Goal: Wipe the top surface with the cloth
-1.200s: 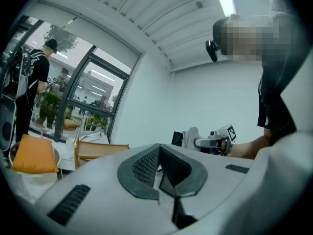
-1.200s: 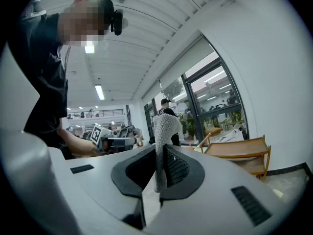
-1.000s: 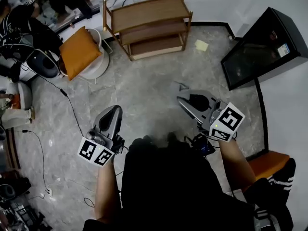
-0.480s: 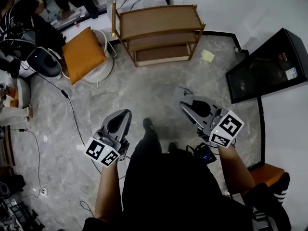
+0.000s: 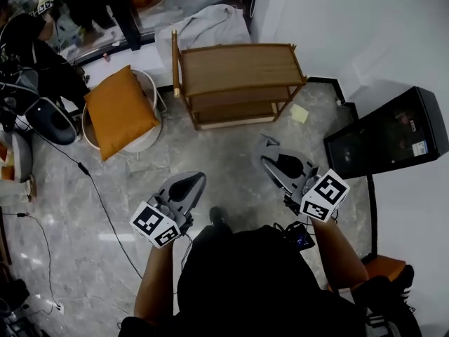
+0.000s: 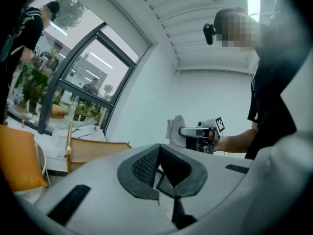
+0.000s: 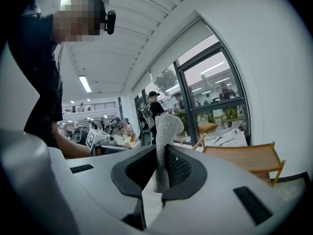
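Note:
A wooden shelf unit (image 5: pixel 238 76) stands on the grey floor ahead of me, its top surface (image 5: pixel 238 65) bare; it also shows in the right gripper view (image 7: pixel 244 158) and the left gripper view (image 6: pixel 98 150). My right gripper (image 5: pixel 266 159) (image 7: pixel 161 153) is shut on a grey mesh cloth (image 7: pixel 165 131) (image 5: pixel 266 143) that sticks up out of the jaws, short of the shelf's right end. My left gripper (image 5: pixel 192 182) (image 6: pixel 159 148) is shut on nothing, below the shelf's left end. From the left gripper view I see the right gripper (image 6: pixel 198 131) and its cloth (image 6: pixel 175 130).
An orange cushion (image 5: pixel 119 111) lies on a white round chair left of the shelf. A black cabinet (image 5: pixel 389 135) stands at the right wall. A yellow note (image 5: pixel 299 113) and cables (image 5: pixel 91 188) lie on the floor. A white sheet (image 5: pixel 207 27) lies behind the shelf.
The shelf has come nearer and lower in the head view as the person stepped towards it. Both grippers travelled forward with the body; the cloth stays clamped.

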Available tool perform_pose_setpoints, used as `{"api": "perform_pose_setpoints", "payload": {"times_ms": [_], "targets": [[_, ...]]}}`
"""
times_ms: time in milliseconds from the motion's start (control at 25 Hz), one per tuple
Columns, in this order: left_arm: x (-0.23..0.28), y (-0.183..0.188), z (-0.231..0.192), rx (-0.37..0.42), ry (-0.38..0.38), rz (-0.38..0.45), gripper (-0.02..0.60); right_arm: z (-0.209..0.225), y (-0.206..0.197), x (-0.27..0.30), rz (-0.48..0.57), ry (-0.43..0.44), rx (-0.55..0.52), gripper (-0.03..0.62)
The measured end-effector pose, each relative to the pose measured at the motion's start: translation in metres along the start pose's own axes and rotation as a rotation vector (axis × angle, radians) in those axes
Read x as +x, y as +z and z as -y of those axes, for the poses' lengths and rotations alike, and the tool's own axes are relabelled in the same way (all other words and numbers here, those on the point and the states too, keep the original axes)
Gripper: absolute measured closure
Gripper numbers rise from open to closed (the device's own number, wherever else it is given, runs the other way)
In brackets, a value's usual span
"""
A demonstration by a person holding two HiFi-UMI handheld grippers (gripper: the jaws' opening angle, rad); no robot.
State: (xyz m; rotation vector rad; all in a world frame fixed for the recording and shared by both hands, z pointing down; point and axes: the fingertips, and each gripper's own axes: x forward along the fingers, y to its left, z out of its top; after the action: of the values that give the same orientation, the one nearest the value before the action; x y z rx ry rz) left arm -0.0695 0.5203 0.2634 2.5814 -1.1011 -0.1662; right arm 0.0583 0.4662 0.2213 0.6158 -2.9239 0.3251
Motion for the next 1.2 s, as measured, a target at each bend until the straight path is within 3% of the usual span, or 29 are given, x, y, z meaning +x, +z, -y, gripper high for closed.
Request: {"api": "perform_pose_setpoints", "payload": {"times_ms": [200,440,640,1000,1200], "targets": [[0.036,0.014,-0.036,0.01,-0.108,-0.005,0.571,0.029,0.016,0.031,0.03,-0.05,-0.011,0.559],[0.092,0.019,-0.073,-0.027,-0.125,-0.022,0.57,0.088,0.019,0.059,0.014,-0.03,0.009,0.56],[0.146,0.034,-0.141,-0.019,-0.047,-0.043,0.571,0.159,0.024,0.106,-0.01,0.066,-0.023,0.56],[0.233,0.078,-0.237,-0.031,0.12,-0.086,0.571,0.28,0.062,0.171,0.011,0.322,0.082,0.56],[0.257,0.086,-0.272,-0.034,0.192,-0.115,0.571,0.332,0.053,0.207,-0.024,0.33,0.104,0.559]]}}
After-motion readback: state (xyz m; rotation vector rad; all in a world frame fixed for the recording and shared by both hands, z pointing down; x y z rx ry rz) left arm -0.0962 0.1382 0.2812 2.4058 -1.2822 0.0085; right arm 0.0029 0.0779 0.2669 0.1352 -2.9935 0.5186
